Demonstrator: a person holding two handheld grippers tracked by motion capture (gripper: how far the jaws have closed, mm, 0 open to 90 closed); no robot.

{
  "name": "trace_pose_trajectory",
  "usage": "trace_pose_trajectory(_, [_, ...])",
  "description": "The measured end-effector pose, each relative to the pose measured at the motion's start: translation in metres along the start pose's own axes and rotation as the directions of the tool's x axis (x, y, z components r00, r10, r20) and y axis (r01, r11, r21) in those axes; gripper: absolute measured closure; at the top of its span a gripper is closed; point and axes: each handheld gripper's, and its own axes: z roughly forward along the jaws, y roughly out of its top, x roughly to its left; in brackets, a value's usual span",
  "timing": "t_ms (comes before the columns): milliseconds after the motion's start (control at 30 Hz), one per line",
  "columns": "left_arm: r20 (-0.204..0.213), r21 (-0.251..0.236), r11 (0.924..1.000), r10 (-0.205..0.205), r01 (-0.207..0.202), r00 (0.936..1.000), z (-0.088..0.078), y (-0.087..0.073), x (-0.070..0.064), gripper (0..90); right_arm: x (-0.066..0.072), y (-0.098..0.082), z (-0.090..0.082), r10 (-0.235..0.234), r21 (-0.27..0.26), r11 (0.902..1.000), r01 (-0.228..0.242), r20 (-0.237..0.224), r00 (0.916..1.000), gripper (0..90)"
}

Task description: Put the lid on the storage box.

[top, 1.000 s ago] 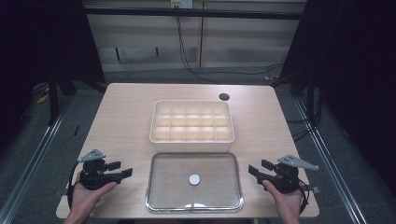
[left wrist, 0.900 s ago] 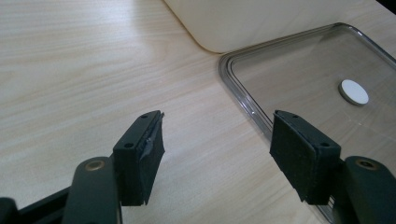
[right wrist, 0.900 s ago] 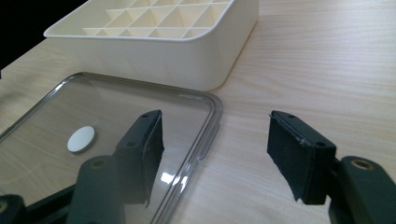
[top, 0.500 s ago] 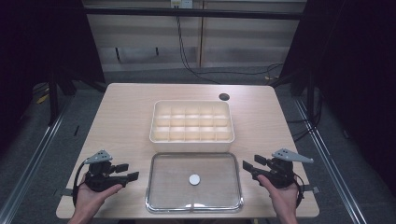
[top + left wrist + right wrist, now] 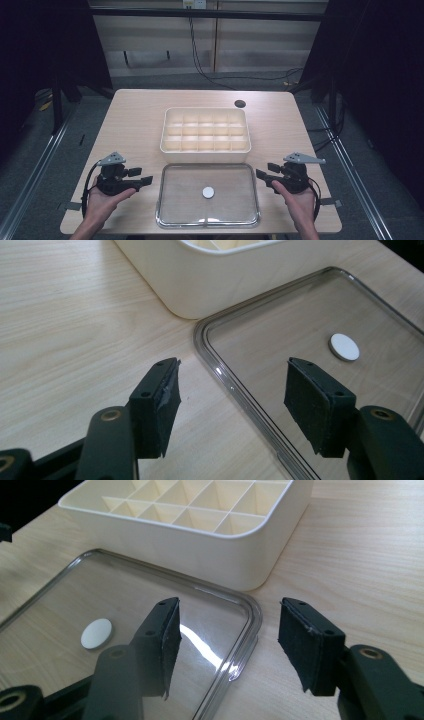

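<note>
A cream box (image 5: 206, 131) divided into several empty compartments stands mid-table. In front of it lies a clear flat lid (image 5: 185, 200) with a white disc (image 5: 208, 192) at its centre. My left gripper (image 5: 145, 180) hovers at the lid's left edge, and its jaws have just been closing. They are still open, with the rim (image 5: 220, 370) lying under the gap and the pads (image 5: 165, 400) touching nothing. My right gripper (image 5: 261, 174) sits at the lid's right edge. Its jaws have also just been closing and are still open, with the corner rim (image 5: 252, 625) under them.
The light wooden table (image 5: 135, 125) has a dark round hole (image 5: 240, 104) near its back right. Bare wood lies on both sides of the box. Dark floor and metal rails surround the table, and cables hang behind it.
Both hands have moved inward toward the lid's two side edges. Each pair of jaws stands a little narrower than before.
</note>
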Motion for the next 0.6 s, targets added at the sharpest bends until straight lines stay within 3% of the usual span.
trace_pose_trajectory(100, [-0.052,0.019,0.9989,0.044,-0.043,0.9977,0.008,0.002,0.000,38.6,-0.002,0.000,0.005,0.012,0.014,0.9998,-0.011,-0.014,0.9998,41.3])
trace_pose_trajectory(167, [-0.022,0.015,0.9992,0.038,-0.038,0.9990,0.012,0.002,0.002,40.1,-0.004,0.000,0.007,0.019,0.027,0.9994,-0.019,-0.004,0.9998,42.4])
trace_pose_trajectory(200, [-0.019,0.021,0.9981,0.059,-0.059,0.9981,0.014,0.002,0.002,42.7,-0.007,-0.001,0.010,0.027,0.033,0.9991,-0.027,-0.003,0.9996,42.6])
trace_pose_trajectory(300, [0.005,0.033,0.9987,0.040,-0.040,0.9992,0.017,0.002,0.002,47.6,-0.010,-0.003,0.015,0.026,0.058,0.9980,-0.026,0.004,0.9997,42.5])
trace_pose_trajectory(367, [0.006,0.057,0.9971,0.050,-0.051,0.9987,0.020,0.001,0.002,50.1,-0.011,-0.004,0.017,0.029,0.068,0.9972,-0.029,0.005,0.9996,42.7])
trace_pose_trajectory(433, [-0.013,0.067,0.9964,0.052,-0.051,0.9985,0.022,0.000,-0.001,54.7,-0.012,-0.008,0.025,0.028,0.102,0.9944,-0.028,-0.001,0.9996,44.6])
trace_pose_trajectory(533, [-0.034,0.074,0.9964,0.043,-0.040,0.9985,0.023,-0.003,-0.001,54.2,-0.012,-0.014,0.034,0.030,0.135,0.9904,-0.030,0.001,0.9995,46.0])
trace_pose_trajectory(600, [-0.026,0.072,0.9970,0.032,-0.031,0.9991,0.024,-0.006,-0.002,53.7,-0.012,-0.018,0.039,0.030,0.154,0.9875,-0.031,0.010,0.9995,46.7])
